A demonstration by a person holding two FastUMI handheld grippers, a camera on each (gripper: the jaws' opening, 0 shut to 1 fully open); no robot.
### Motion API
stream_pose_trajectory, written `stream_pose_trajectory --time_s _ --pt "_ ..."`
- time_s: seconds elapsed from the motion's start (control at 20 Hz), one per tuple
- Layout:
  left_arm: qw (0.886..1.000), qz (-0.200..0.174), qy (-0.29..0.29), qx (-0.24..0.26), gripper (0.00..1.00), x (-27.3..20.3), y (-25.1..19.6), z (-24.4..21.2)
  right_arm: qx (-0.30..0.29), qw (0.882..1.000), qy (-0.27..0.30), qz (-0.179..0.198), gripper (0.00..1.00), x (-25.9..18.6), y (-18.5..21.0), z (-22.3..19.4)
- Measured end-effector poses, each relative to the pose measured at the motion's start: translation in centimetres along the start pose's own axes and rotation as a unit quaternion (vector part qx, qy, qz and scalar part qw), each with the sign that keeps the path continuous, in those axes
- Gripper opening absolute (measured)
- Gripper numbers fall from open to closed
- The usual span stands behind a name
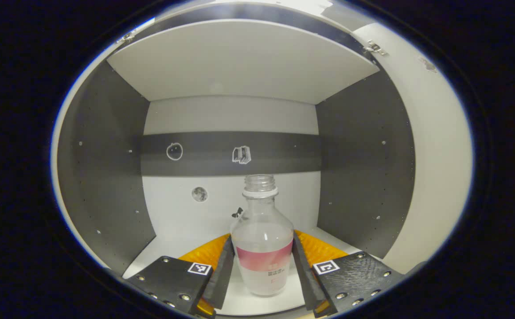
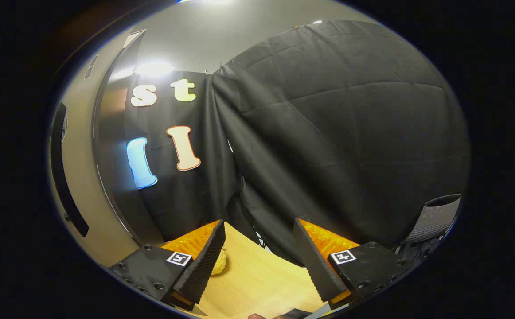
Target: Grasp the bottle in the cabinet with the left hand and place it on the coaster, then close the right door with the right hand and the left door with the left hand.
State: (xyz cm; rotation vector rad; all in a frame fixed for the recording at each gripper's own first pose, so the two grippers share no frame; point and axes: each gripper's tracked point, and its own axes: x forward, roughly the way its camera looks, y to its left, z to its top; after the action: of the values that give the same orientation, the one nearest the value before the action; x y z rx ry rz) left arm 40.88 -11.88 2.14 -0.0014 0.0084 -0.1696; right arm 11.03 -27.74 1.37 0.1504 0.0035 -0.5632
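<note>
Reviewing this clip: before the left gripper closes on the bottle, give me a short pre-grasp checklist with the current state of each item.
1. Bottle upright on the cabinet floor: ok.
2. Bottle centred between the left gripper fingers: ok, one finger on each side of the body.
3. Fingers pressing on the bottle: cannot tell; they sit very near its sides, contact not clear.
4. Bottle capped: not ok, the threaded neck is open, so keep it vertical. Whether it holds liquid, cannot tell.
5. Room overhead for lifting out: ok, the shelf sits well above the neck.
6. Right gripper free for the door: ok, open, over the wooden tabletop, holding nothing.
</note>
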Motion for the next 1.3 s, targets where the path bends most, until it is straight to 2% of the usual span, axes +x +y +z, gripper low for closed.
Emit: stream_pose_trajectory --time_s 0.25,0.55,0.6,0.65,0.8,0.85,0.9,1.3 --pt "1.000 -0.011 -0.018 -0.013 0.68 -3.2 0.5 1.4 -0.001 1.000 0.005 -0.001 0.98 -0.3 0.1 -0.4" --pt "0.999 -0.031 -0.016 -0.027 0.68 -7.8 0.9 1.0 -0.008 1.000 0.005 0.012 0.98 -2.8 0.3 -0.5" --pt "0.999 -0.034 -0.017 -0.027 0.68 -8.6 0.9 0.9 -0.010 1.000 0.006 0.015 0.92 -3.1 0.6 -0.4" --pt "0.999 -0.037 -0.018 -0.025 0.68 -9.5 1.0 0.7 -0.010 1.000 0.008 0.018 0.98 -3.5 0.7 -0.6" --pt "0.999 -0.041 -0.011 -0.017 0.67 -12.2 1.0 0.0 -0.008 1.000 0.014 0.025 0.98 -4.8 1.1 -0.7" --pt "0.999 -0.043 -0.010 -0.013 0.67 -13.1 1.0 -0.3 -0.009 0.999 0.014 0.028 0.92 -5.2 1.3 -0.7" --pt "0.999 -0.044 -0.009 -0.009 0.68 -14.0 0.9 -0.4 -0.011 0.999 0.014 0.030 0.98 -5.7 1.6 -0.6" --pt "0.999 -0.051 0.018 -0.002 0.68 -21.1 -0.4 -7.1 -0.025 0.998 0.023 0.052 0.98 -9.5 1.9 -1.2"
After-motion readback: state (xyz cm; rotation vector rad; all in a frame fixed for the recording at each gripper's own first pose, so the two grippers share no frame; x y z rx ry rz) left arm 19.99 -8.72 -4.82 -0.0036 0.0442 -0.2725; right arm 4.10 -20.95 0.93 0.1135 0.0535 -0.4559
